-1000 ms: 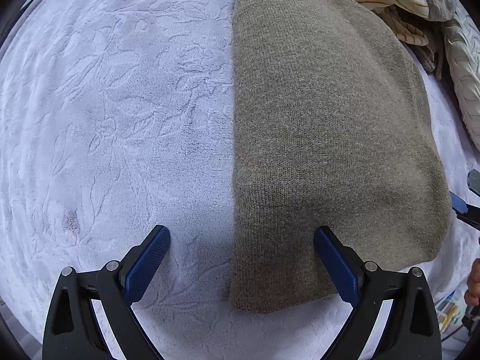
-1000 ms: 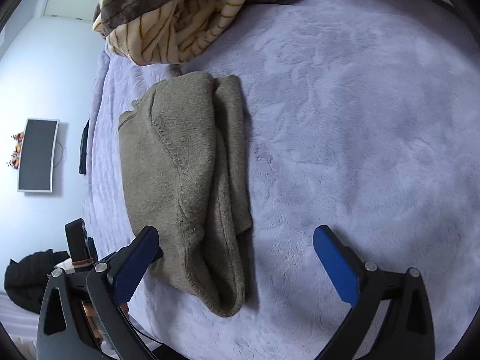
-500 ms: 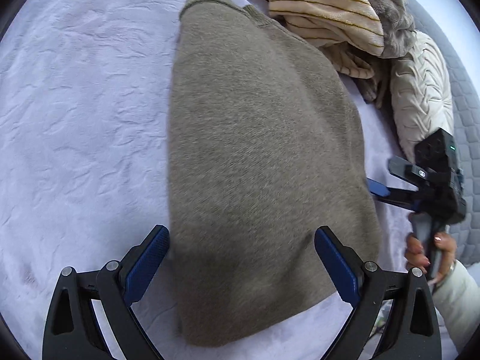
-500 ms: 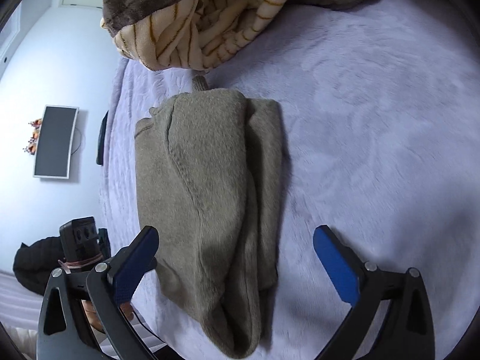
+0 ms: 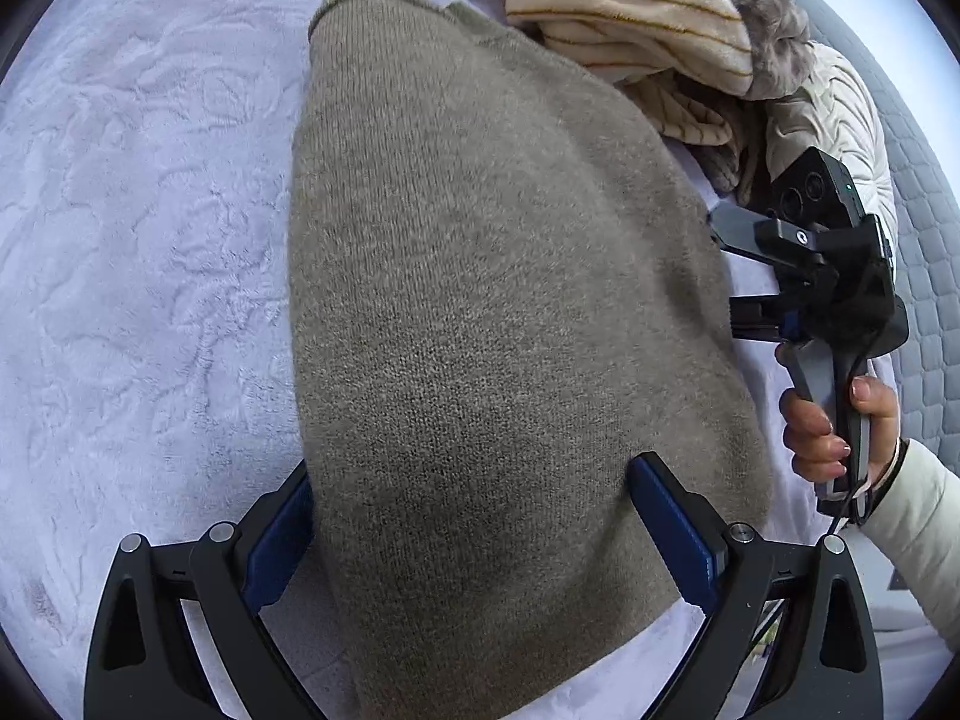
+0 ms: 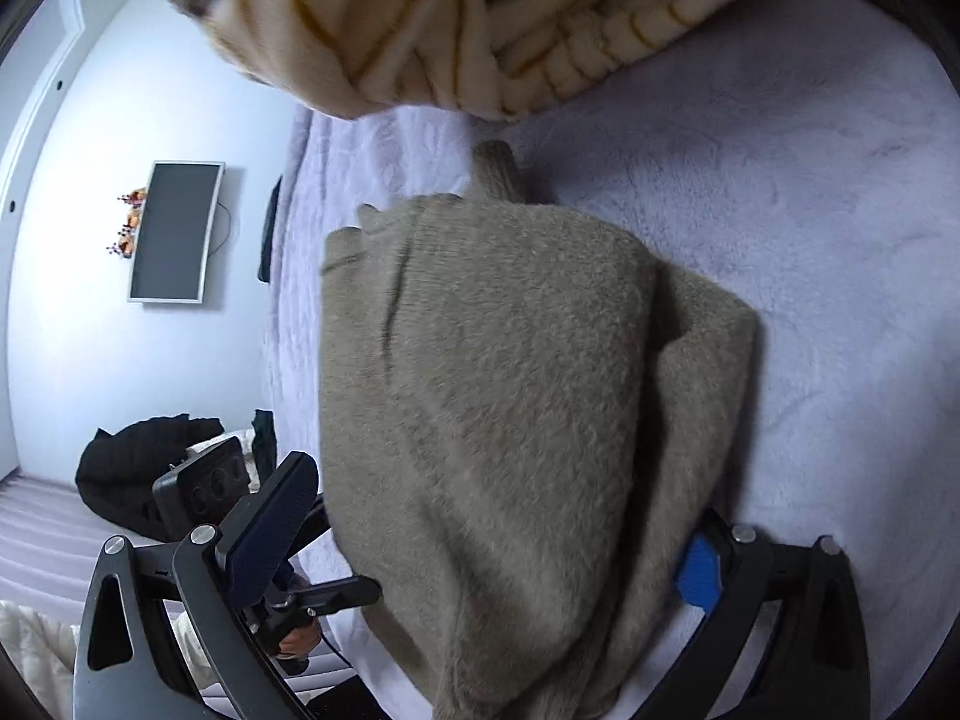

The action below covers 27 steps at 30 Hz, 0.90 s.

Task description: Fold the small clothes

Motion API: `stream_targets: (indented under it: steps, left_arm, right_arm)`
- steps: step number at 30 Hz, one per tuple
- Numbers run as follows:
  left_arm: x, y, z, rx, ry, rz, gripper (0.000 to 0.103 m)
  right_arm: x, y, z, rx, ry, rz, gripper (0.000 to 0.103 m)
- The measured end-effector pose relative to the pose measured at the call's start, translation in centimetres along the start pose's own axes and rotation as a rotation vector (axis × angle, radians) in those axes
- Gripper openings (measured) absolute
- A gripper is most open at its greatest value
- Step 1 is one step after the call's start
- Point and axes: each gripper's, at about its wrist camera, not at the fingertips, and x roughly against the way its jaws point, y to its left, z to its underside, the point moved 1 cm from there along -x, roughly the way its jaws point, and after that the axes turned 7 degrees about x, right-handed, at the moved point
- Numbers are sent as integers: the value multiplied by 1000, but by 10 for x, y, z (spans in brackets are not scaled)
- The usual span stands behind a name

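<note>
Both hand-held grippers, left (image 5: 468, 534) and right (image 6: 486, 546), had closed in to straddle the sweater (image 5: 498, 312), jaws wide and gripping nothing, ready for another fold.

A small olive-brown knitted sweater (image 5: 510, 330) lies folded lengthwise on my pale lavender plush blanket (image 5: 150, 240), its ribbed collar at the far end. Seen from my right side, one long edge shows doubled layers with a fold ridge running along it.
</note>
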Motion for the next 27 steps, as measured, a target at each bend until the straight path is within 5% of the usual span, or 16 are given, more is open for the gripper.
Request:
stream_targets:
  steps: [4,6,9,12,27]
  left_arm:
    - [-9,-2,-2,22,16,-10,97]
    - [-5,1,-1,41,6,-8,86]
    - [12,16,6,74,-17,32,66]
    - [24,17,8,72,-28,80,53]
    - [112,16,60,46,-122,112,50]
  right_arm:
    - [-7,-5,-4,-68,-21,33,95]
    - [-6,-8,-1,-104,-20,83,64]
    - [1,-11,4,-125,-35,85,47]
    - [6,-5,8,-135,-62,68,42]
    - [23,57,36,-101,-88,-56,39]
